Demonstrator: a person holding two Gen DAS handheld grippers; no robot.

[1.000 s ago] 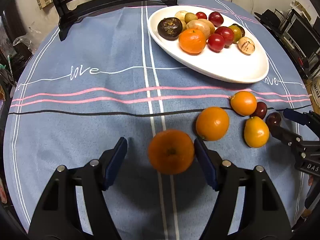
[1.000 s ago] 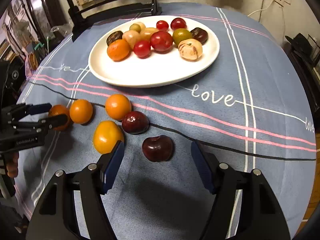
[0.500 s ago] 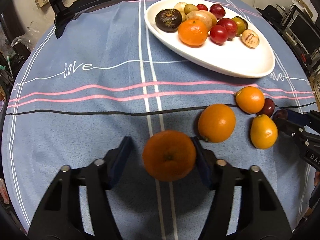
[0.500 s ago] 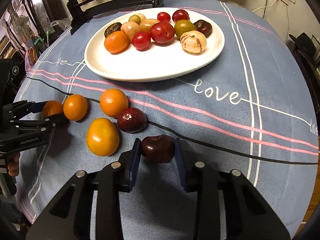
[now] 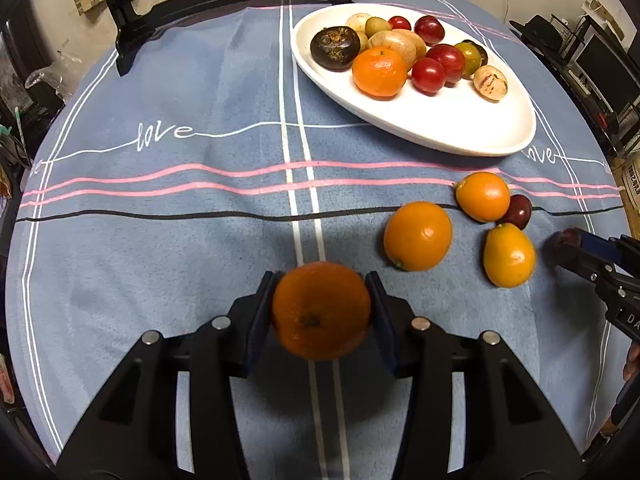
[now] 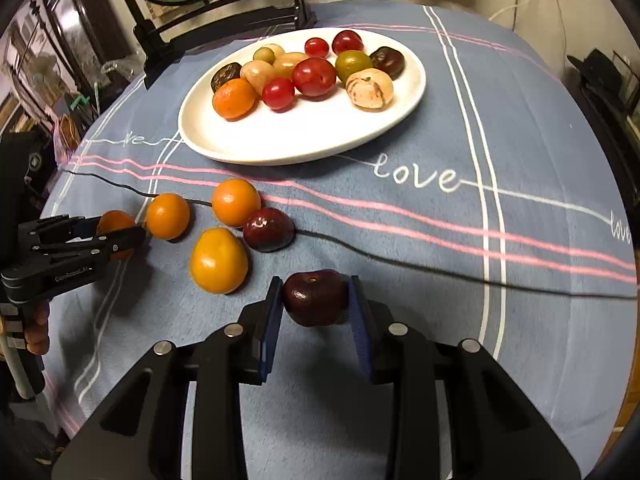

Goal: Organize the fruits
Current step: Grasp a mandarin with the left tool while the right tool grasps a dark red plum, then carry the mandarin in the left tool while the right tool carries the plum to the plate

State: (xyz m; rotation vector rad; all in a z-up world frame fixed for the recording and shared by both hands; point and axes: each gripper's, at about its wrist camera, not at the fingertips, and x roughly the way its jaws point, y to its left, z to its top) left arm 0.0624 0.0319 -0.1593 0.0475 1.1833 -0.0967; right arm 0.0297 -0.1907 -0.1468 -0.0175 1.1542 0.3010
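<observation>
Pickup step, both hands at once. Orange (image 5: pixel 321 311) sits on the desk (image 5: pixel 160 240) near edge, between the left gripper (image 5: pixel 320 300) fingers, which are closing on it; pads look to be touching both sides. Dark red plum (image 6: pixel 315 298) is likewise on the cloth, pinched between the right gripper (image 6: pixel 316 300) fingers, both pads pressed on its flanks.

Still loose nearby: three more oranges (image 5: pixel 418 236) and another plum (image 6: pixel 269 229), clustered just short of the white plate (image 5: pixel 460 128). The plate already carries a mixed pile at its far side; the near half is bare.

Next, I'd judge: finish the left squeeze, lift both straight up, carry forward over the loose cluster without clipping it, set down on the bare plate area. Round fruit may roll on release.
</observation>
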